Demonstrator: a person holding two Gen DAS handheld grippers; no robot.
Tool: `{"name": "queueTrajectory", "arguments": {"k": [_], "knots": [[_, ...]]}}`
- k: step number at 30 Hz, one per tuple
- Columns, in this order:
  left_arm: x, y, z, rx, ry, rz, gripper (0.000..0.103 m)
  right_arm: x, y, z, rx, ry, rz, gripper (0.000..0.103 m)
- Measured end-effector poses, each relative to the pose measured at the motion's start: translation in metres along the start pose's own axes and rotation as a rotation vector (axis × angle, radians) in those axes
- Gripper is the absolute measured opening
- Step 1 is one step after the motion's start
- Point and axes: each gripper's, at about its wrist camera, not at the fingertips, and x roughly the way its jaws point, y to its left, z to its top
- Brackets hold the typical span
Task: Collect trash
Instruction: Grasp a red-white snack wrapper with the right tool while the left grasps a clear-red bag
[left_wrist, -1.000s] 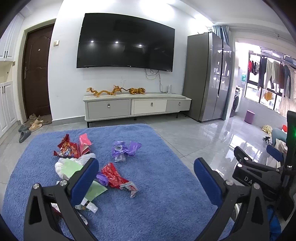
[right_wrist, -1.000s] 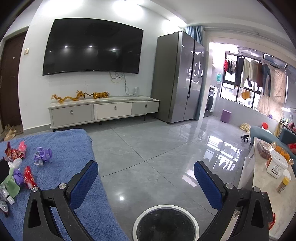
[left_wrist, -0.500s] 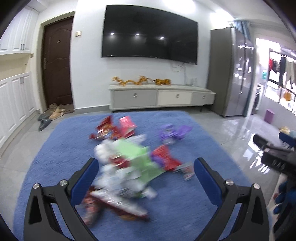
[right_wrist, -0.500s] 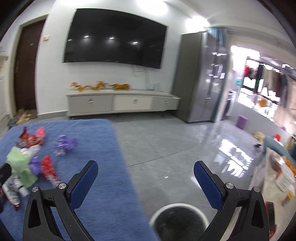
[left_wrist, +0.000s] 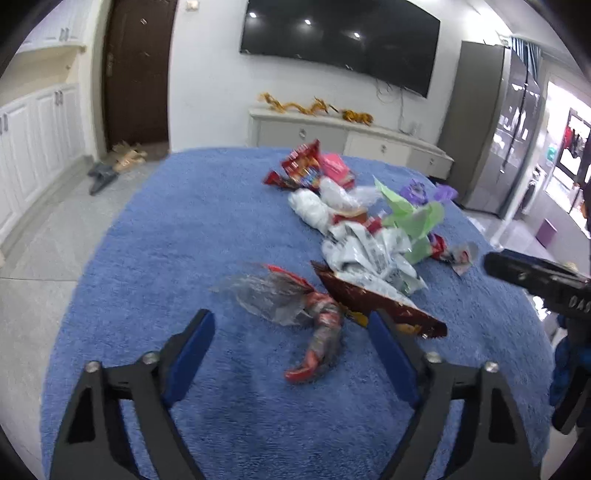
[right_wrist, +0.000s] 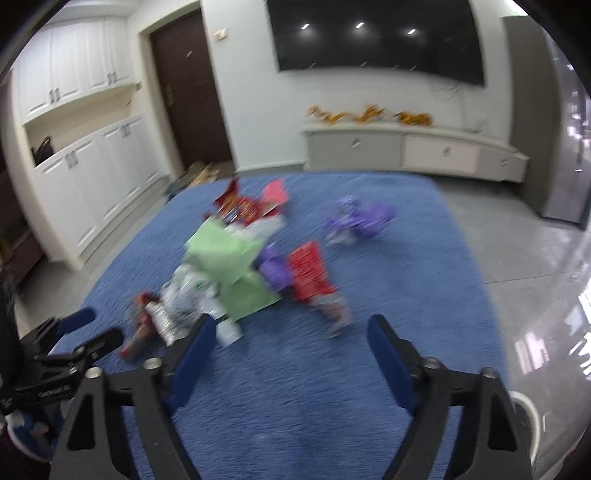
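Left gripper (left_wrist: 291, 334): spread wide, empty — hovering low over the rug (left_wrist: 184, 229), nearest wrapper just ahead between the fingers.
Right gripper (right_wrist: 290, 341): spread wide too, nothing pinched, aimed at the pile from the other side.
Trash (left_wrist: 354, 236): loose heap on the rug's right half — crumpled white bag, green paper (left_wrist: 413, 218), red snack packs, purple scrap farther back.
Nearest piece: clear-and-red wrapper (left_wrist: 295, 306), twisted, lying flat beside a dark red pack (left_wrist: 376, 306).
Handling: probably featherweight, soft, crinkly and slick — likely to slide or spring open under a shallow pinch.
Grip spot: best guess the twisted red waist of the wrapper, where film bunches thick; flat edges risky.
Left view only: sharp detail of wrapper and pack, right gripper's body at the right edge.
Right view only: blurred pile, red pack (right_wrist: 310, 273) on its near side, white bin rim (right_wrist: 532, 413) at the lower right — likely the drop point.
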Motion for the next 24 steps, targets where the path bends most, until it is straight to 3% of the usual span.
{"name": "queueTrajectory", "arguments": {"k": [2,9,13,17,24], "knots": [[0.007,-0.005,0.000,0.008,0.033,-0.022,0.069,0.004,0.010,-0.003,-0.021,0.030,0.059,0.057],[0.027,-0.009,-0.002,0.010,0.126,-0.066,0.033,0.025,0.056,-0.005,-0.127,0.112,0.276,0.051],[0.025,-0.006,-0.003,-0.008,0.129,-0.076,0.017,0.045,0.075,-0.006,-0.188,0.158,0.285,0.043],[0.019,-0.003,-0.005,-0.028,0.102,-0.059,0.014,0.066,0.082,-0.007,-0.203,0.203,0.285,0.024],[-0.001,0.007,-0.005,-0.092,0.039,0.070,0.014,0.043,0.087,-0.007,-0.222,0.147,0.378,0.019]]}}
